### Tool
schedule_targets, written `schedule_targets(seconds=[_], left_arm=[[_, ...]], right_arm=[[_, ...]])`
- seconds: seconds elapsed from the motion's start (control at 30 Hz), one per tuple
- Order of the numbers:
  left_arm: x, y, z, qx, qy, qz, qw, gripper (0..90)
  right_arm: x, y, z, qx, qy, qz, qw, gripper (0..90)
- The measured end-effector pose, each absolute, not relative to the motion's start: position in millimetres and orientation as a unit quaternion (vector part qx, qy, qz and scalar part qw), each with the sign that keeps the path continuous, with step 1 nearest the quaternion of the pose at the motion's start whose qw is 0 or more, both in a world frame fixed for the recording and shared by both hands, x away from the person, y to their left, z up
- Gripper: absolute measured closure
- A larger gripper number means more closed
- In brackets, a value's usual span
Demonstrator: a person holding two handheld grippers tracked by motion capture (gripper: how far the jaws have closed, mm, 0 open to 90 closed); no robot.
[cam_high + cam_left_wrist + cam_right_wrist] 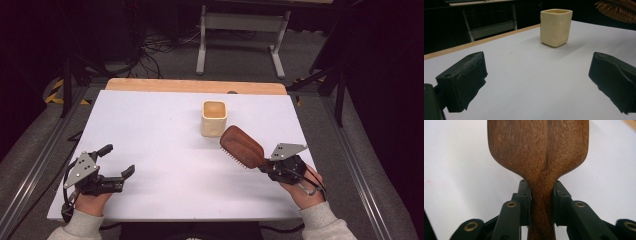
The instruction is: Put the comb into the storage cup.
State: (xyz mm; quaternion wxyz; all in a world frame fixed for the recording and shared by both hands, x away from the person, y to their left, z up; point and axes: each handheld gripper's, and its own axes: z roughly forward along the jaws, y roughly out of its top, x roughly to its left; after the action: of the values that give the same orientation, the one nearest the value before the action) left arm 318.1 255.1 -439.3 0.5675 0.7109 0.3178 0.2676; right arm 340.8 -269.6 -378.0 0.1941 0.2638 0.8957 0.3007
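1. Near edge: left gripper (119, 161) resting low over the white counter (150, 130), jaws wide apart, nothing between them.
2. Right gripper (264, 169) clamped on the handle of the brown wooden paddle hairbrush (242, 146); brush lifted off the counter, bristles facing down.
3. Farther: cream square ceramic cup (214, 118) upright, apart from the brush head, apparently empty.
4. Judged progress: pickup done; carrying and placing into the cup likely left.
5. Cup floor hidden; brush handle end cut off in the right gripper view.
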Motion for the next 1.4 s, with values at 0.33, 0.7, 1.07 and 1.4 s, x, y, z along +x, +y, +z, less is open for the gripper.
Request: schedule_targets(seconds=[0.33,0.7,1.07,1.4], left_arm=[[318.2,254.8,-439.1,0.711,0.317,0.265,0.569,2.7],[318.1,254.5,-438.7,0.714,0.315,0.263,0.567,2.9],[318.7,253.7,-438.9,0.715,0.313,0.257,0.570,3.2],[319.8,251.1,-439.9,0.720,0.310,0.250,0.568,3.2]], right_arm=[[341.5,-253.3,-372.1,0.247,0.871,0.365,0.217,72.7],[343.3,-239.7,-373.0,0.236,0.846,0.421,0.226,72.7],[343.0,-227.4,-381.3,0.222,0.827,0.459,0.235,72.6],[342.0,-216.8,-398.7,0.212,0.806,0.503,0.231,72.6]])
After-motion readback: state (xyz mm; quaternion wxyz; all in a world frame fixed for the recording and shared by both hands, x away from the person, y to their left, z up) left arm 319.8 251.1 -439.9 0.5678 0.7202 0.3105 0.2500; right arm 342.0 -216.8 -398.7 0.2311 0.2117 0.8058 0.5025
